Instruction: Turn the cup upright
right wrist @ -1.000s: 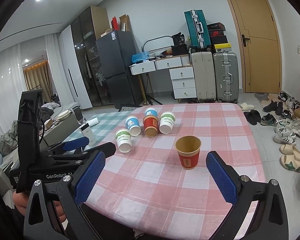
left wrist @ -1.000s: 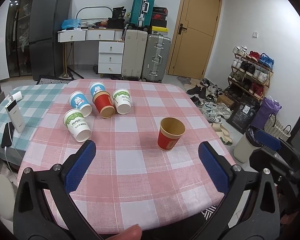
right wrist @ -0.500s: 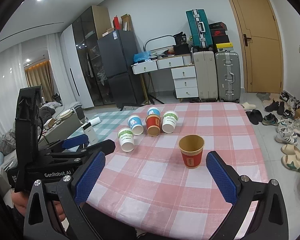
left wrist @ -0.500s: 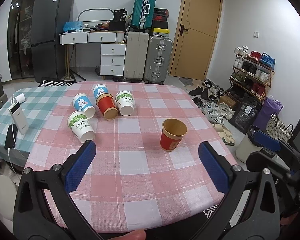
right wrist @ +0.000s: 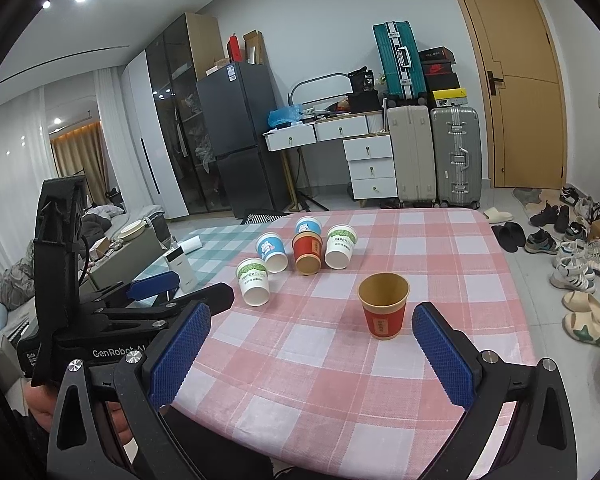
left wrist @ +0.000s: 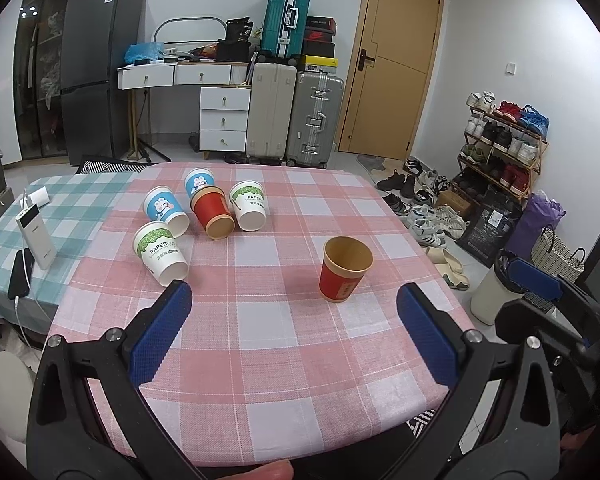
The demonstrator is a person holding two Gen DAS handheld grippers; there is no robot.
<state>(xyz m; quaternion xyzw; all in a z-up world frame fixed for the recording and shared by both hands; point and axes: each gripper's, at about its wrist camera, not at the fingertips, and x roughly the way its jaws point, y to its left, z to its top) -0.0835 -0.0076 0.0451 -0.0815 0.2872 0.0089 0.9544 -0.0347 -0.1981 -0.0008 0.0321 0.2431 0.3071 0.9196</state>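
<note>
Upright red paper cup (left wrist: 345, 269) stands alone on the pink checked tablecloth (left wrist: 260, 320), mouth up, near the right side. Left gripper (left wrist: 292, 312) hangs above the near table edge, jaws spread wide, nothing between them. Right gripper (right wrist: 312, 332) likewise released and empty, the red cup just ahead between its blue pads (right wrist: 440, 356). Further back, a cluster of five cups lies tipped over: a white PAPERCUP cup (left wrist: 160, 252), two blue rabbit cups (left wrist: 166, 211), another red cup (left wrist: 213, 217), one more white cup (left wrist: 249, 211).

Beside the red paper cup with tan lining (left wrist: 345, 270): pink-and-white checked tablecloth (left wrist: 284, 336); farther, a seemingly teal-checked cloth (left wrist: 80, 196).
</note>
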